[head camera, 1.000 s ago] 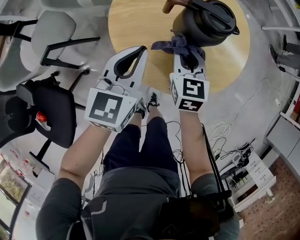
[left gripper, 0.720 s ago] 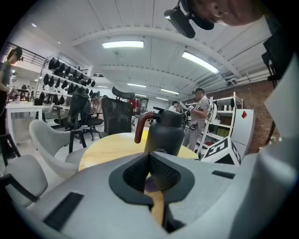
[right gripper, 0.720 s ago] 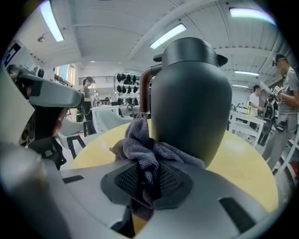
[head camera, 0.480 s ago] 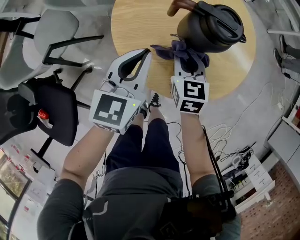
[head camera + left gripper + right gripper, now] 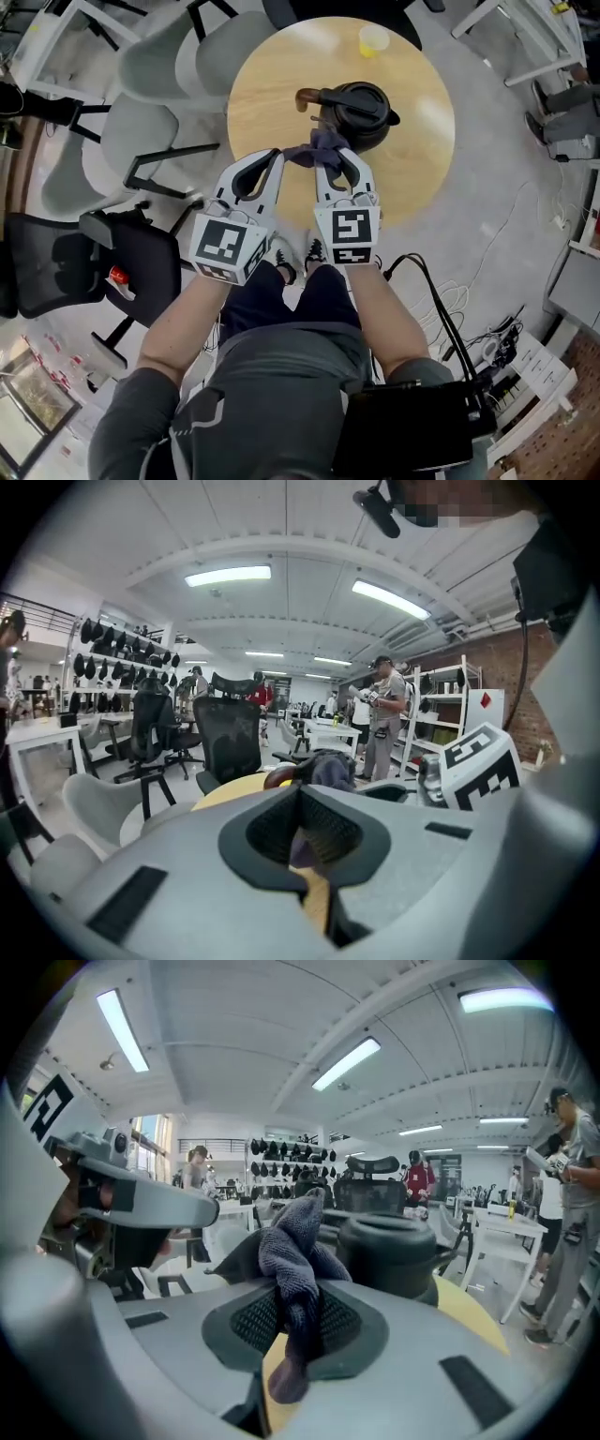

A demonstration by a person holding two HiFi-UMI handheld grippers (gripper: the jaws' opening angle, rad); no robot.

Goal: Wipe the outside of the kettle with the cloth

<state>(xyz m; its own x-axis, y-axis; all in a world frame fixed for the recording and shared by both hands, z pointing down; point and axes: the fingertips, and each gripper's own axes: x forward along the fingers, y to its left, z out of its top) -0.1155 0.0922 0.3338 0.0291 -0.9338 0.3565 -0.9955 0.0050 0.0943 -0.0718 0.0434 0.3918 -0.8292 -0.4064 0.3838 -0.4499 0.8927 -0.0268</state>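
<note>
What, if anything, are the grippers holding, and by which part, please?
The right gripper holds the cloth by its bunched middle; the left gripper is shut and looks empty.

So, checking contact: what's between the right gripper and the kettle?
The cloth, clamped by the right gripper, bunches toward the kettle; right gripper view shows it.

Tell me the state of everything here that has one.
Kettle: upright on the table, lid on.
Cloth: bunched, pinched in the right claw, at the kettle's near side.
Right claw: shut on the cloth.
Left claw: tips together, beside the cloth.
Cup: upright near the table's far edge.
</note>
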